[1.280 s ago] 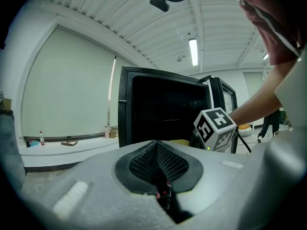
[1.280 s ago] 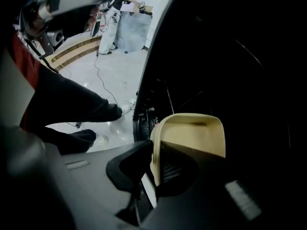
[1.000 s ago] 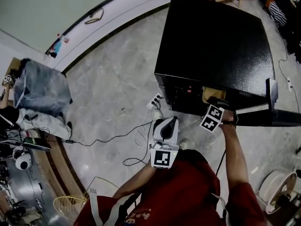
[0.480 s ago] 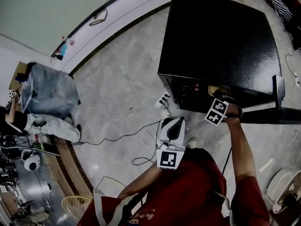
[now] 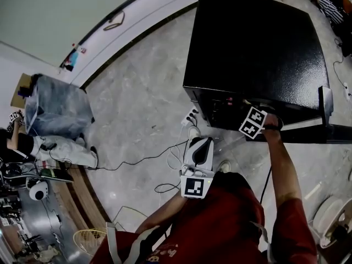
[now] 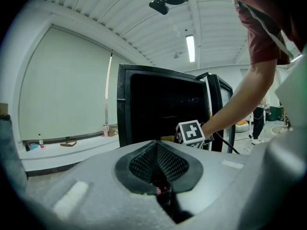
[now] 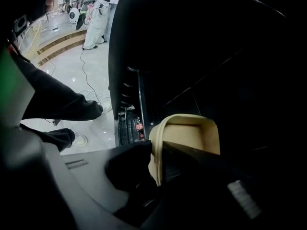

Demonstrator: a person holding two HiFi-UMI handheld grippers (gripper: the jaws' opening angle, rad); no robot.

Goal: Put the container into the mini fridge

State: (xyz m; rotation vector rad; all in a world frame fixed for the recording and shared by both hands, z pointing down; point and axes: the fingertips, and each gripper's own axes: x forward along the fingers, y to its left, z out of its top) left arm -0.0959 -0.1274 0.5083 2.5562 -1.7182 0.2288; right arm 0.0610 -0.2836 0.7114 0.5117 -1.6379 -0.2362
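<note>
The black mini fridge stands on the floor with its door swung open to the right. My right gripper reaches into the dark inside, and only its marker cube shows at the opening from above. The beige container has its rim between the pads, which still touch it; the jaws have just been opening slightly. My left gripper hangs in front of the fridge, shut and holding nothing, and from there the right cube shows at the opening.
A power strip with cables lies on the floor by the fridge's left corner. A grey covered bin and a person's legs are at the left. A wire basket sits near my feet.
The right gripper has pushed deeper into the fridge; the container, seen at the opening before, is now hidden under the fridge top. The left gripper has stayed put.
</note>
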